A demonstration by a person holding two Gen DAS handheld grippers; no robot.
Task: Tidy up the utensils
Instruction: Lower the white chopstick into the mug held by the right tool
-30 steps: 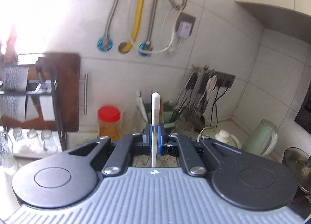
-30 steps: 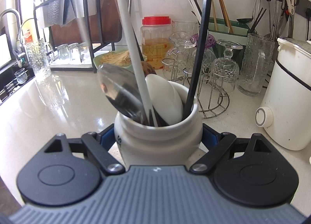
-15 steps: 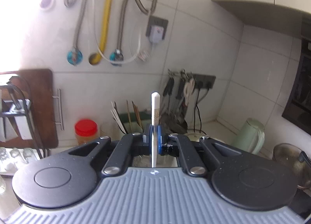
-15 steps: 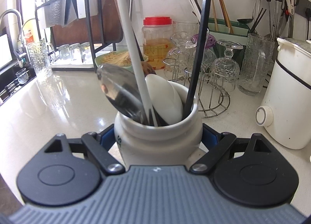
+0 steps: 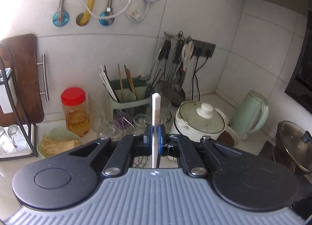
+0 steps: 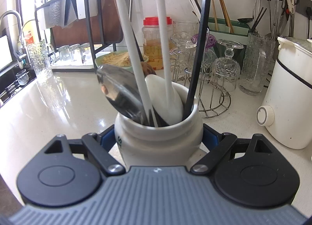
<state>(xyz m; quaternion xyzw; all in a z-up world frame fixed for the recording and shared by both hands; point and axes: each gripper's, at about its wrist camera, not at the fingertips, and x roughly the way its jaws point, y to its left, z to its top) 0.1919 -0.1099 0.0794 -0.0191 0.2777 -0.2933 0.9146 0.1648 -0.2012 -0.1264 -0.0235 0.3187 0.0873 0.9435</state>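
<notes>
Left gripper (image 5: 154,143): jaws closed on slim white utensil handle (image 5: 156,111), clamped between the blue pads (image 5: 147,139). Handle upright, rounded tip pointing ahead of the fingertips, speckled band partway along. Lower end hidden below the gripper body.

Ahead of the left gripper, well apart: green plastic chopstick caddy (image 5: 126,96) holding white and wooden sticks. Left of it, clear jar with red lid (image 5: 75,111). Right of the fingertips, white cooker with glass lid and white knob (image 5: 200,119); beyond that, pale green electric kettle (image 5: 251,113). Forward-left and lower, green bowl of pale noodle-like strands (image 5: 56,143).

Right gripper (image 6: 159,137): jaws closed around round white ceramic utensil crock (image 6: 158,139), blue pads (image 6: 107,137) touching both flanks of the body. Crock standing on pale glossy countertop (image 6: 58,98).

Inside the crock: large polished steel spoon bowl (image 6: 119,92) leaning left; white ceramic spoon bowl (image 6: 163,98) at centre; two long white handles (image 6: 161,20) rising out of frame; thin black handle (image 6: 200,39) leaning right against the rim.

Beyond the crock, right of centre: inverted cut-glass goblets on wire rack (image 6: 226,65), then tall clear textured glass mug (image 6: 255,63). Far right, the white cooker (image 6: 292,98) with round dial. Far left, black metal dish rack (image 6: 87,16) with small glasses beneath.
</notes>
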